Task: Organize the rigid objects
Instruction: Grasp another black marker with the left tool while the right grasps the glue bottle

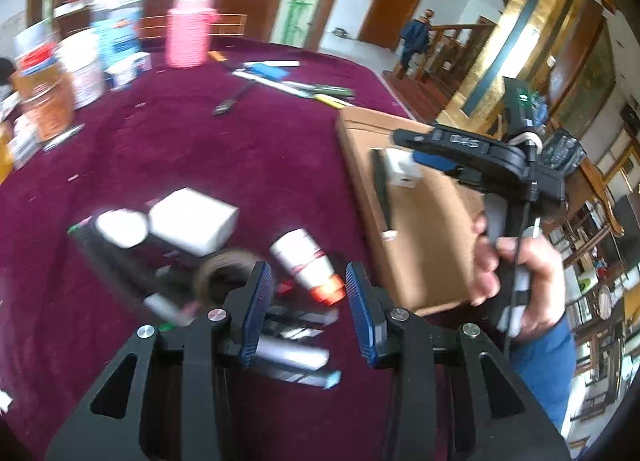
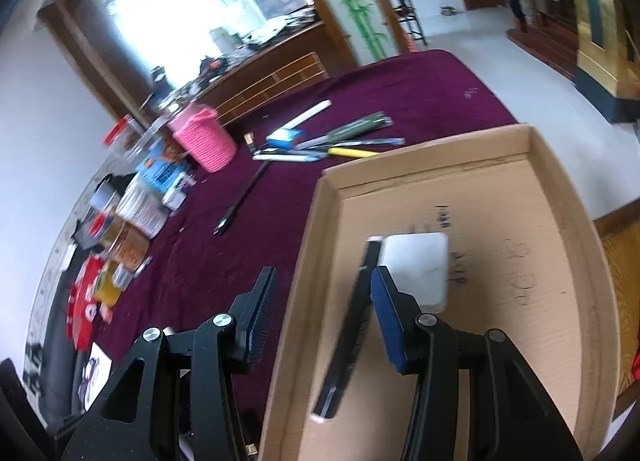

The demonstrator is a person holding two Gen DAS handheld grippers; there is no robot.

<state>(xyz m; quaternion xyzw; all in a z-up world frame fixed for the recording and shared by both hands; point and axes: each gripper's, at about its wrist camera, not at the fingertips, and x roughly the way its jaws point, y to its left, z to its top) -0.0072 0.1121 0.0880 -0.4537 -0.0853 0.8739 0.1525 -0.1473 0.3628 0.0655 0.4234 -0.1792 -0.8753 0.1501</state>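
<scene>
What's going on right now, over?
Left hand-held gripper open over clutter. Right hand-held gripper open above cardboard box. Black stick and white block boxed. White bottle still out.

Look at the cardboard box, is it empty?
No, the cardboard box holds a white square block and a long black stick.

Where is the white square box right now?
The white square box lies inside the cardboard tray, beside the long black stick; in the right wrist view it sits just past the fingers.
</scene>
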